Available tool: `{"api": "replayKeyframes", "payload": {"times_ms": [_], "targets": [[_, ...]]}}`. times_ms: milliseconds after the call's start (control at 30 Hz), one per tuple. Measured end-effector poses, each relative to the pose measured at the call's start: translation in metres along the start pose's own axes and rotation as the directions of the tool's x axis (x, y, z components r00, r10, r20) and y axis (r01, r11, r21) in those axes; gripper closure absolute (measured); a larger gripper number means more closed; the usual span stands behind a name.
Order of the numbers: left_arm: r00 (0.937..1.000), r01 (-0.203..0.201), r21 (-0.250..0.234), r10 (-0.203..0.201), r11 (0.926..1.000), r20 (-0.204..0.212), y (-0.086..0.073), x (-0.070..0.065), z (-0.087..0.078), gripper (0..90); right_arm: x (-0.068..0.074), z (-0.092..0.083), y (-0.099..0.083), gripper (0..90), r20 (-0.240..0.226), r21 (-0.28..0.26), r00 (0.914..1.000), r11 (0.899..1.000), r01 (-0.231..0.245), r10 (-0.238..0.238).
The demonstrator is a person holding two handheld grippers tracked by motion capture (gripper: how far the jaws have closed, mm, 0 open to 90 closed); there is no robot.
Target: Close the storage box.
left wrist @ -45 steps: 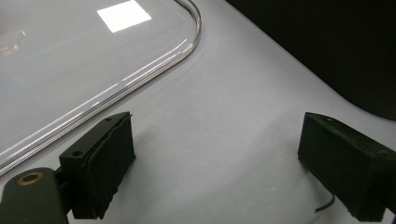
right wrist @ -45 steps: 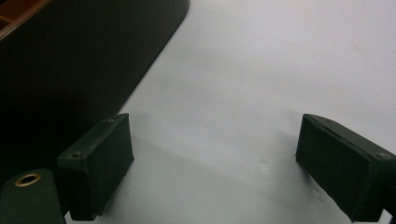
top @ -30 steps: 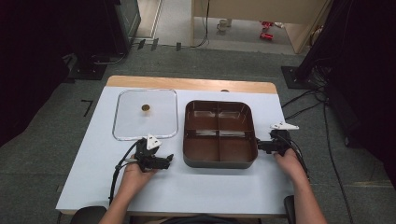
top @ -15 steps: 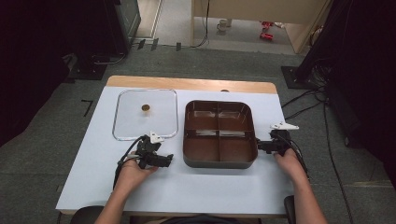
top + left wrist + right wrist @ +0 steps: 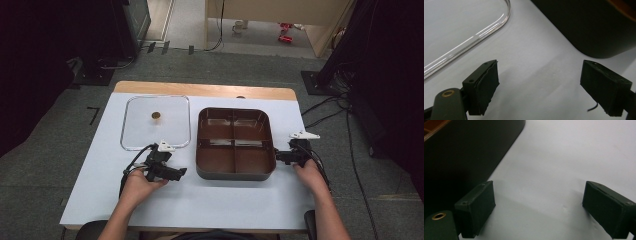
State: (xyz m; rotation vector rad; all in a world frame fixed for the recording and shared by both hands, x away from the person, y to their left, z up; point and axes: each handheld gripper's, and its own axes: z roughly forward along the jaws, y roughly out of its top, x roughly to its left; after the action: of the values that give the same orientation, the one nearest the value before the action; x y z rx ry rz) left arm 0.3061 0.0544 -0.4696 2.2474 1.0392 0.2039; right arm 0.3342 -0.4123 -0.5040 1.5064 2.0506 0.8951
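Note:
A dark brown tray with four empty compartments sits at the table's middle right. To its left lies a clear flat lid with a small brown knob. My left gripper rests low on the table between the lid's near corner and the tray, open and holding nothing. In the left gripper view its gripper frames bare table, with the lid's rim at the upper left and the tray's wall at the upper right. My right gripper is open beside the tray's right wall, and its gripper is empty.
The white table has a wooden strip along its far edge. Cables trail over the carpet at the right. Black stands and equipment rise beyond the table's far left.
My left gripper has edged slightly right toward the tray. The right gripper, tray and lid have stayed put.

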Motion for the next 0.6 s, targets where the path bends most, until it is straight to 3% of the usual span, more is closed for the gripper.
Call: {"api": "replayKeyframes", "payload": {"times_ms": [67,167,300,600], "targets": [[0.9999,-0.010,-0.006,0.010,0.9999,-0.007,0.002,0.003,-0.003,15.3,0.000,0.000,0.000,10.3,0.000,0.000,1.0000,1.000,0.000,0.000],[0.9994,-0.026,-0.015,0.026,0.9995,0.023,0.004,0.006,-0.005,16.1,0.000,0.000,0.000,10.4,0.000,0.000,1.0000,1.000,0.000,0.000],[0.9988,-0.036,-0.021,0.036,0.9991,0.032,0.010,0.009,-0.005,18.3,0.000,0.000,0.000,10.4,0.000,0.000,1.0000,1.000,0.000,0.000],[0.9989,-0.043,-0.029,0.043,0.9987,0.018,0.024,0.017,-0.006,20.5,0.000,0.000,0.000,10.3,0.000,0.000,1.0000,1.000,-0.001,0.001]]}}
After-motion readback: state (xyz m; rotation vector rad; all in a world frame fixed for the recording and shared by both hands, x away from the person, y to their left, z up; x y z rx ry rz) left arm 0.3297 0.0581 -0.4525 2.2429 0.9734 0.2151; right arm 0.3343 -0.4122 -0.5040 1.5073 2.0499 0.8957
